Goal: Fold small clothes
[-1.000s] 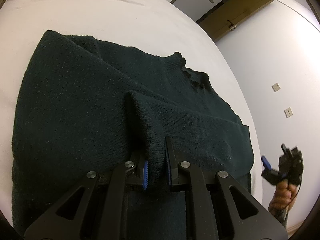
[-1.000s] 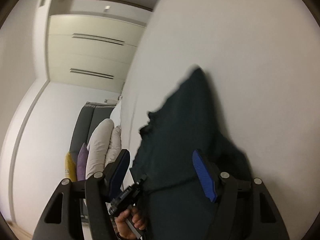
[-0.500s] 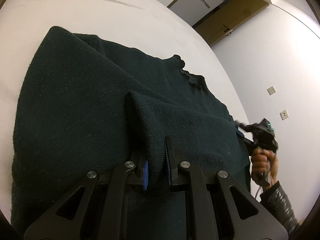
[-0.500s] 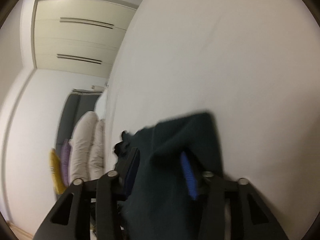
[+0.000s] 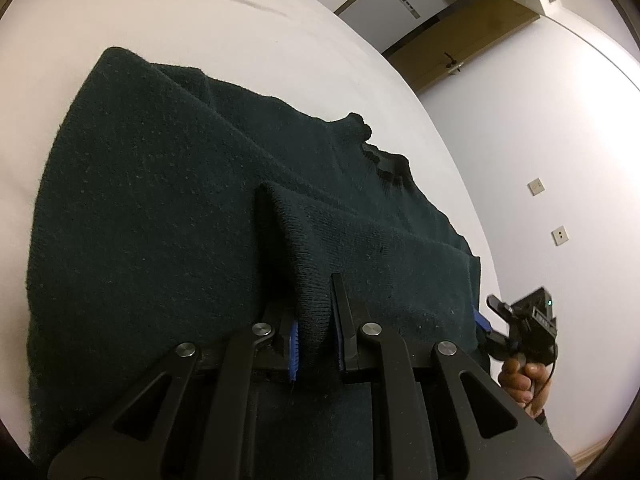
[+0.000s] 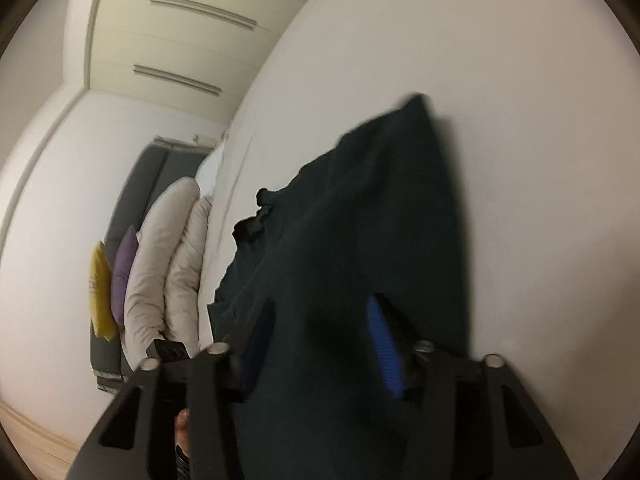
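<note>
White bed [image 5: 240, 20], one dark sweater [image 5: 160, 220], left gripper [image 5: 314, 336] pinching cuff, right gripper [image 6: 320, 344] fingers wide

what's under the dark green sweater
The dark green sweater lies on a white bed sheet, bare around it. Whatever lies beneath the knit is covered. The left gripper pinches a raised fold.

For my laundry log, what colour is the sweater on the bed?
Very dark green, plain knit sweater; the left wrist view shows it best.
</note>
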`<state>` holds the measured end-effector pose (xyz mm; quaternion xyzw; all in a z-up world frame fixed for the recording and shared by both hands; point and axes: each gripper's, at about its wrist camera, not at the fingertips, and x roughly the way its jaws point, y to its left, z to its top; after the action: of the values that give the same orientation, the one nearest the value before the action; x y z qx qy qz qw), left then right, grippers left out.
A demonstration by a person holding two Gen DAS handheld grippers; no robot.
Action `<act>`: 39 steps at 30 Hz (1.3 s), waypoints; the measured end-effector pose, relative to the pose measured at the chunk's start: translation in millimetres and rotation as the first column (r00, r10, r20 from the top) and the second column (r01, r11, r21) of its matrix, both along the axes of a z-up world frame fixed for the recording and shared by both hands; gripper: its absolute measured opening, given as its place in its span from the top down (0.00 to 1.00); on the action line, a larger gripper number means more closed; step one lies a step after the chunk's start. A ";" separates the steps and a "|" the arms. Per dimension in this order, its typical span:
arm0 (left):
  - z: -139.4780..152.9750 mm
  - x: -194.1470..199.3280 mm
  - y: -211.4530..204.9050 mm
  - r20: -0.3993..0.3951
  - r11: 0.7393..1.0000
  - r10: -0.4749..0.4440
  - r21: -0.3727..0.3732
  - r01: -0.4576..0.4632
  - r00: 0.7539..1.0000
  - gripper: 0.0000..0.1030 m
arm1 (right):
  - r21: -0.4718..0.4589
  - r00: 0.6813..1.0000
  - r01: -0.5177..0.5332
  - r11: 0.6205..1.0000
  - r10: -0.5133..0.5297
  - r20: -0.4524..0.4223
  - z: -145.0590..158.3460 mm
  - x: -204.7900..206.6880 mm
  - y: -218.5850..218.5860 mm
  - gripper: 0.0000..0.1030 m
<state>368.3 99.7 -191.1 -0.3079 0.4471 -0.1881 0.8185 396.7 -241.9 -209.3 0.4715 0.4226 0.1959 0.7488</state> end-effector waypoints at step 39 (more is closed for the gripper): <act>23.7 -54.8 33.9 0.076 0.893 0.144 0.420 -0.163 0.987 0.84 | -0.052 0.997 -0.008 0.999 0.012 0.075 0.0 -71.1 32.1 0.47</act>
<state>313.5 133.6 -167.4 -0.1524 0.4342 -0.0275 0.8874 325.5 -209.8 -209.3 0.4423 0.4011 0.2063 0.7752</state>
